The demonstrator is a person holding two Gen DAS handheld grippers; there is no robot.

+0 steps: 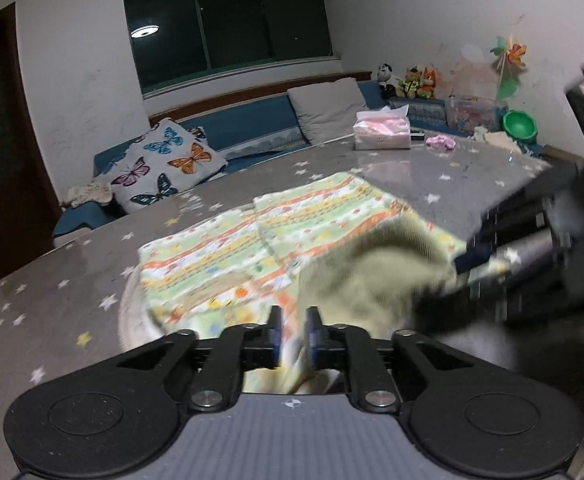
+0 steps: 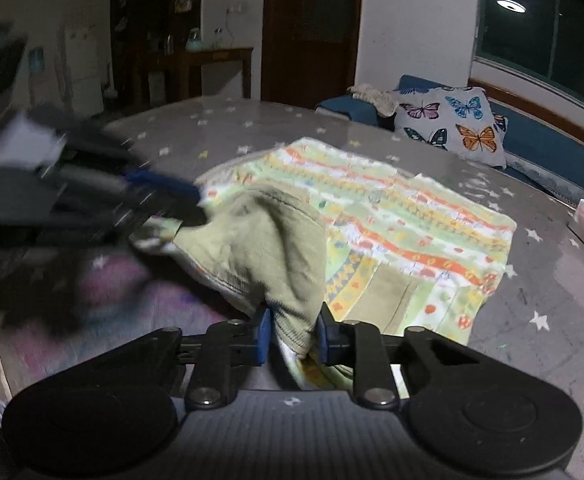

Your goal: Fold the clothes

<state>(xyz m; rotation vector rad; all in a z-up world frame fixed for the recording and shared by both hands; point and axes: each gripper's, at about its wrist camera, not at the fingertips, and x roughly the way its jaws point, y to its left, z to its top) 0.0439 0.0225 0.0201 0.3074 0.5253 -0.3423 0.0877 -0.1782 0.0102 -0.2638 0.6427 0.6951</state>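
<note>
Step in hand, by judgement: lifting the near waistband edge of the patterned garment (image 2: pixel 392 216) to fold it over onto itself. The garment lies flat on the grey star-print table (image 1: pixel 72 272), its near edge raised and its plain olive ribbed inner side (image 2: pixel 276 240) showing. Left gripper (image 1: pixel 292 334): jaws narrowly apart with patterned cloth bunched between them; blur hides whether the pads actually press, so the grip cannot be told. Right gripper (image 2: pixel 292 334): jaws part open, olive cloth pinched between the 2 blue pads and hanging taut from them. To do this well, both grippers should likely travel together at equal height, keeping the edge straight between them, and lay it level with the far hem. Surroundings, left to right in the left wrist view: butterfly cushion (image 1: pixel 164 164) on the blue sofa (image 1: pixel 252 128), tissue pack (image 1: pixel 382 130), pink scrunchie (image 1: pixel 442 143), green bowl (image 1: pixel 519 124). All sit well apart from the garment; nothing appears to block the fold.
</note>
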